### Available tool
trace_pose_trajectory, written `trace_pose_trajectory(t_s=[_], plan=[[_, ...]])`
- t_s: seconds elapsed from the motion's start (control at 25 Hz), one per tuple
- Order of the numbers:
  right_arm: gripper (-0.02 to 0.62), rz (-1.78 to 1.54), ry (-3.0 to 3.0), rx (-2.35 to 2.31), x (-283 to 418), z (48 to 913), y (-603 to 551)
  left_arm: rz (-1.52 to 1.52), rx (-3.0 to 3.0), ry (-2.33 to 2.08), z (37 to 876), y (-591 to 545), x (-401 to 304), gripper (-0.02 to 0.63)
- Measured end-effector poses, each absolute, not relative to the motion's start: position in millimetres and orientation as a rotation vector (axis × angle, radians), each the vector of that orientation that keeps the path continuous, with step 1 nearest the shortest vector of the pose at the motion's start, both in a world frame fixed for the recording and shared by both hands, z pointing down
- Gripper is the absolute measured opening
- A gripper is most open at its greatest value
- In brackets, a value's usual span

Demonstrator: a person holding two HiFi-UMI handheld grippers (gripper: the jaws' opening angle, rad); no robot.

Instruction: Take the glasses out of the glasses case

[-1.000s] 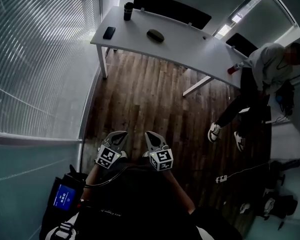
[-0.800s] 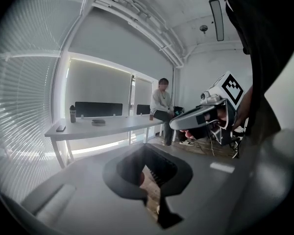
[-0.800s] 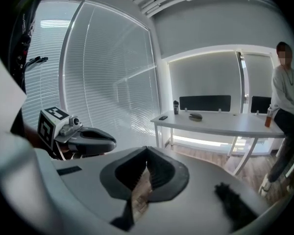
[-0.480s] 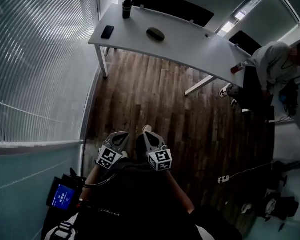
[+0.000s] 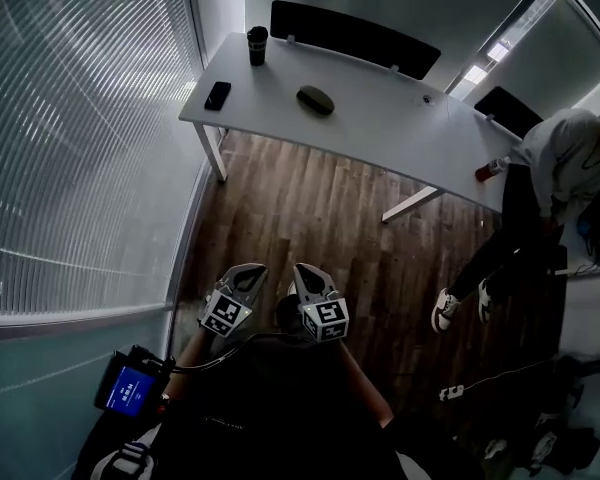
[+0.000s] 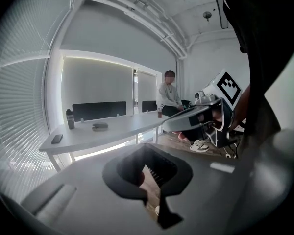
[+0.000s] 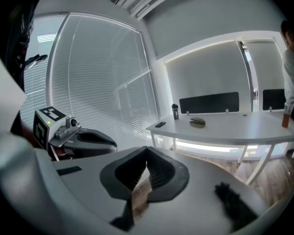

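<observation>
The dark oval glasses case lies closed on the white table, far ahead of both grippers; it also shows small in the left gripper view and the right gripper view. My left gripper and right gripper are held side by side close to my body, above the wooden floor, pointing toward the table. Both have their jaws together with nothing between them. Each gripper view shows its own shut gripper, the left and the right, and the other gripper beside it.
A black phone and a dark bottle sit at the table's left end. A person stands at the right end near a red can. Window blinds line the left. Cables lie on the floor at right.
I have stepped forward, so the table and case sit a little nearer in the head view. The person at the right has shifted their feet. Both grippers stay shut, side by side.
</observation>
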State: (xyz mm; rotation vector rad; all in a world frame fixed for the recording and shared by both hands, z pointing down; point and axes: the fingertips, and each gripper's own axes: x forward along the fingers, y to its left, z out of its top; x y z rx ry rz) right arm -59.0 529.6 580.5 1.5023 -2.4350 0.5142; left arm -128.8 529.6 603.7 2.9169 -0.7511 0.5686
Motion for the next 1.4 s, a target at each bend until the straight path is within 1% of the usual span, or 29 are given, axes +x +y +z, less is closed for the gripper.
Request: trace_pose_trajectory(t_s=[0.2, 0.32, 0.44, 0.6, 0.76, 1.0, 1.24, 1.4], plan=[[0.006, 0.541, -2.433, 1.506, -9.8, 582.6, 487.0, 0.601, 2.934, -0.718, 596.3, 493.0, -78.0, 0.006], [0.006, 0.558, -2.424, 1.544, 26.9, 584.4, 460.6, 0.682, 2.950, -0.664, 605.4, 480.0, -47.6, 0.006], [0.006, 0.567, -2.413, 1.586, 60.1, 584.6, 438.6, 0.733, 2.949, -0.644, 616.4, 466.0, -23.8, 0.006], [0.006, 0.559, -2.399, 1.620, 100.2, 585.0, 412.1, 0.721, 2.942, -0.657, 603.6, 435.6, 12.1, 0.006], [0.006, 0.571, -2.371, 1.704, 133.7, 582.4, 392.5, 0.796, 2.970, -0.590, 603.7, 428.7, 33.5, 0.006], [0.006, 0.631, -2.319, 1.797, 164.5, 586.1, 381.5, 0.816, 2.954, -0.552, 612.2, 418.1, 51.8, 0.006], [0.006, 0.655, -2.245, 1.786, 175.4, 606.9, 377.9, 0.760, 2.956, -0.511, 618.8, 390.1, 70.2, 0.006], [0.006, 0.637, -2.183, 1.802, 182.4, 607.5, 354.2, 0.685, 2.985, -0.500, 616.9, 352.9, 84.1, 0.006]])
